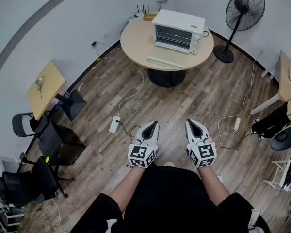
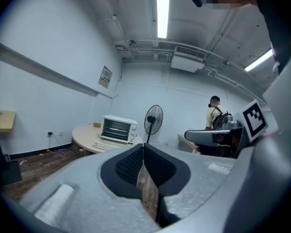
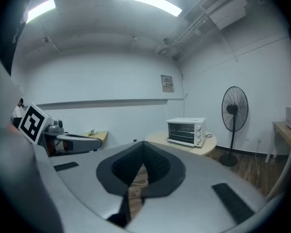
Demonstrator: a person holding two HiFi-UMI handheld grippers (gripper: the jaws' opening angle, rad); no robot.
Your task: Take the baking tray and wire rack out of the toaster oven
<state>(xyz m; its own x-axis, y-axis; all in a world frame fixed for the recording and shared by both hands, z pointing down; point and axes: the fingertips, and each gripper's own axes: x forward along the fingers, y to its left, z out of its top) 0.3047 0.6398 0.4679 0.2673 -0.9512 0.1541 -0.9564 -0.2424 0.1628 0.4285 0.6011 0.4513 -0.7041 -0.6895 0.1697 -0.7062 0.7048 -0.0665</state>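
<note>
A white toaster oven (image 1: 178, 31) with a glass door stands on a round wooden table (image 1: 136, 45) far ahead of me; it also shows in the left gripper view (image 2: 118, 129) and the right gripper view (image 3: 185, 131). Its door is closed, with rack lines faintly visible behind the glass. A pale flat object (image 1: 164, 62) lies on the table in front of it. My left gripper (image 1: 153, 124) and right gripper (image 1: 190, 124) are held side by side close to my body, well short of the table. Both are shut with nothing between the jaws.
A black standing fan (image 1: 242, 13) is right of the table. Cables and power strips (image 1: 115, 124) lie across the wooden floor. A small wooden desk (image 1: 44, 87) and black chairs (image 1: 24, 183) are at the left. Another desk (image 1: 284, 76) is at the right. A person (image 2: 215, 113) stands by the far wall.
</note>
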